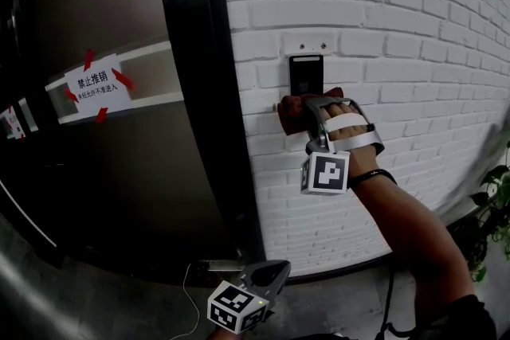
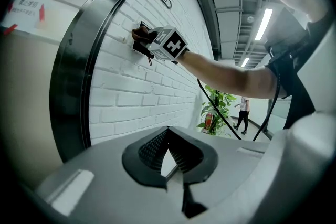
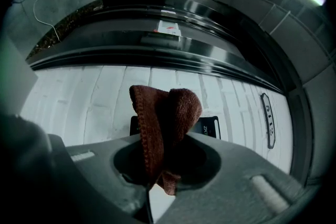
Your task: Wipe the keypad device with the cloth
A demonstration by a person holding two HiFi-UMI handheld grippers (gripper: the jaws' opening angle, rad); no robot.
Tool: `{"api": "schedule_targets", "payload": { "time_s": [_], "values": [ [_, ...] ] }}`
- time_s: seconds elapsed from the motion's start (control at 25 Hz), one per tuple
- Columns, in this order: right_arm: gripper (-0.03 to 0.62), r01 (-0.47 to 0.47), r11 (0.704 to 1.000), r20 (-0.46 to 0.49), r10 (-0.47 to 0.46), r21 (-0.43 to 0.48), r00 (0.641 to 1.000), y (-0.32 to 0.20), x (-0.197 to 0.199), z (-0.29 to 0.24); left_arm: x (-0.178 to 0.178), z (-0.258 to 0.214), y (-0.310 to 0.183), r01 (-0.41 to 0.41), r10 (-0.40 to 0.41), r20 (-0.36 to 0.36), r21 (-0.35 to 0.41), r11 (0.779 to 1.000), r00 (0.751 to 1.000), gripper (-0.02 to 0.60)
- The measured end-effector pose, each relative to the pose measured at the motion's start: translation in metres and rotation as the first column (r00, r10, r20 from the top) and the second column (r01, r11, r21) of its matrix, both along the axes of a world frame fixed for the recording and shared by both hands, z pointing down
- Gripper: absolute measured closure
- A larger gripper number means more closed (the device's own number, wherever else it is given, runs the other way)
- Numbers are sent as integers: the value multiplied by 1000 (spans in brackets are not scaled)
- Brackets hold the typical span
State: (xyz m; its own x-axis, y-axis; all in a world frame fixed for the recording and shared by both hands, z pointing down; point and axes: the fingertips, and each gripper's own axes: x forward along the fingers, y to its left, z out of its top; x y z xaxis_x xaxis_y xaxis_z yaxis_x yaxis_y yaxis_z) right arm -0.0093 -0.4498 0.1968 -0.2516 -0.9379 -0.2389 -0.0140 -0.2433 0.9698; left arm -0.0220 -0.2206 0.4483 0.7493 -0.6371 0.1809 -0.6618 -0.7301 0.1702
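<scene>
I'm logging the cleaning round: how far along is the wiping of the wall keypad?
Done: the cloth is clamped in the right gripper and up at the wall. In hand: it sits at the lower edge of the keypad device, whose upper part shows uncovered. Left: strokes across the face; how much is already wiped cannot be told. The left gripper hangs low, shut and empty.

Dim fisheye views, dark corners, glaring ceiling strip light (image 2: 263,23).

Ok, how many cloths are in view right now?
1. The brown cloth is clamped in the right gripper, at the lower edge of the keypad device on the brick wall. The left gripper, shut, holds none. No others show.
</scene>
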Motion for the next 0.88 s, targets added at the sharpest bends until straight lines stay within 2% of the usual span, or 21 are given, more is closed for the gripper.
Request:
{"api": "schedule_targets", "payload": {
  "time_s": [0.32,0.88],
  "values": [
    [540,20,999,18,-19,-37,1000,2,-3,13,-2,1,2,0,0,4,-2,1000,1000,565],
    [540,0,998,-3,0,-68,1000,0,1,37,-4,2,5,-2,2,4,-4,1000,1000,566]
  ]
}}
